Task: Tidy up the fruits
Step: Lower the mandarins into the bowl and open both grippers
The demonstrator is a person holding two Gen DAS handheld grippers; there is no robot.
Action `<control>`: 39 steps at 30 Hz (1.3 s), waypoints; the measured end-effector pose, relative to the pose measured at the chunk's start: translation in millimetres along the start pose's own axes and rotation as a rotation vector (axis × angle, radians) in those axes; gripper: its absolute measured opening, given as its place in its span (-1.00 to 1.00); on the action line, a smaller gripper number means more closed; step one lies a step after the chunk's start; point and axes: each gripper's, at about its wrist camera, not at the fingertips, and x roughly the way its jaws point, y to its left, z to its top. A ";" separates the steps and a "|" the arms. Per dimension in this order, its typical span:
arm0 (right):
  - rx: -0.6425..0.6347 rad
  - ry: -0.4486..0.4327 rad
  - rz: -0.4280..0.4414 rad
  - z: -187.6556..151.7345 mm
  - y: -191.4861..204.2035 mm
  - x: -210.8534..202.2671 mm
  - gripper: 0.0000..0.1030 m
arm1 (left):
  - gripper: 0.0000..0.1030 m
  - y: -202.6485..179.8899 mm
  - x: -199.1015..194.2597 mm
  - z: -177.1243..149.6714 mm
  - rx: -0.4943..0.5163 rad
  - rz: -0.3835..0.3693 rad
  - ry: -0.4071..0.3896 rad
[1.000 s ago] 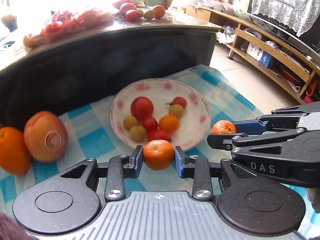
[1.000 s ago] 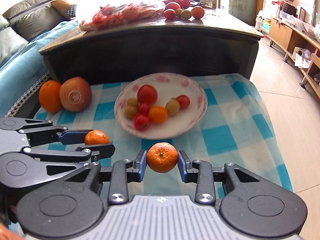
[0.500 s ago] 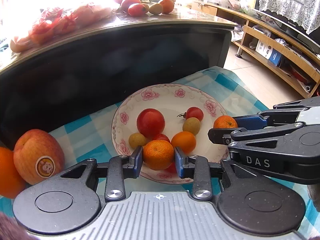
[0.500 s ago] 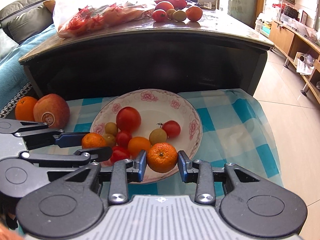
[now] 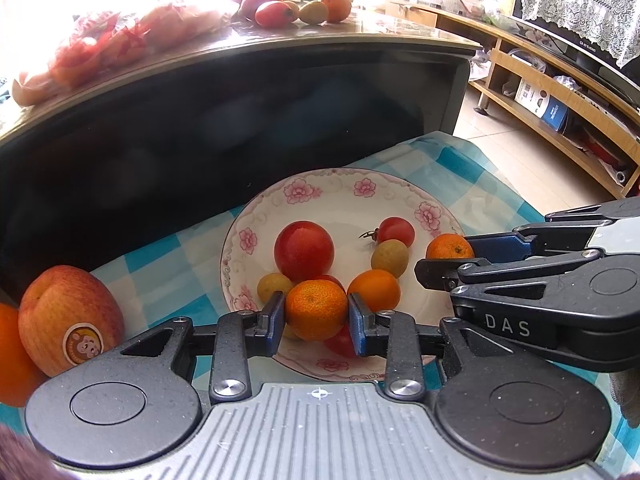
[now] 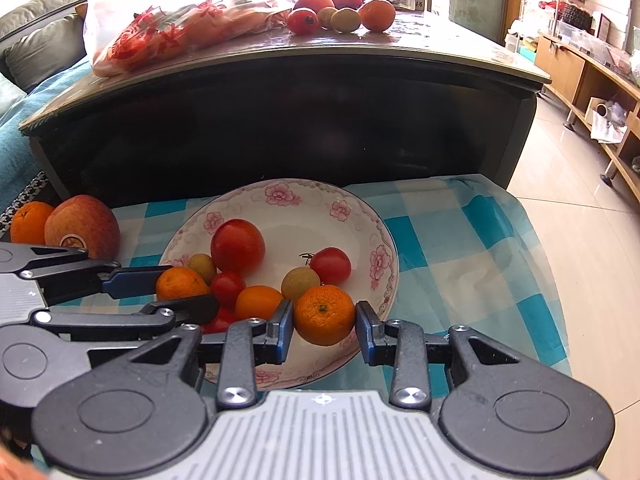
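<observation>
Left gripper (image 5: pixel 317 317), pinching a mandarin (image 5: pixel 316 310), and right gripper (image 6: pixel 325 323), pinching a second mandarin (image 6: pixel 325 314), have both advanced from the checked cloth (image 6: pixel 460 264) to above the floral plate (image 6: pixel 304 204) (release looks imminent).

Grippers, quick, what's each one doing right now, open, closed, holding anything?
Left gripper: closed on a mandarin, over the floral plate.
Right gripper: closed on another mandarin, over the same plate.

Bright backlit daylight, blown-out glare up top, fisheye-curved edges.
</observation>
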 end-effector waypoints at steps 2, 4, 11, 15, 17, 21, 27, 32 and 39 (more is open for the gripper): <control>0.001 0.000 0.000 -0.1 -0.2 0.8 -0.29 | -0.23 0.0 0.8 0.6 0.001 0.001 -0.001; 0.001 0.001 -0.002 -0.2 -0.3 1.9 -0.29 | -0.22 -0.4 1.3 0.9 0.003 0.001 -0.002; 0.003 0.007 -0.008 0.4 -0.2 6.8 -0.29 | -0.22 -0.4 2.4 1.5 0.003 0.002 -0.002; 0.006 0.006 -0.007 0.6 -0.5 7.7 -0.29 | -0.22 -0.7 2.4 1.4 0.004 0.002 -0.002; 0.007 0.004 -0.008 0.3 -0.5 7.6 -0.28 | -0.22 -0.3 2.9 1.8 0.005 0.002 -0.003; 0.008 0.005 -0.008 0.3 -0.4 8.1 -0.28 | -0.22 -0.4 2.9 1.8 0.004 0.003 -0.002; 0.008 0.006 -0.009 0.9 0.1 8.6 -0.28 | -0.22 -0.3 5.5 3.0 0.003 0.004 -0.002; 0.008 0.005 -0.010 1.6 -0.7 10.6 -0.28 | -0.22 0.5 8.6 3.7 -0.001 0.003 -0.001; 0.014 0.004 -0.011 4.6 -2.6 14.1 -0.28 | -0.22 1.8 13.8 5.3 0.001 0.006 -0.002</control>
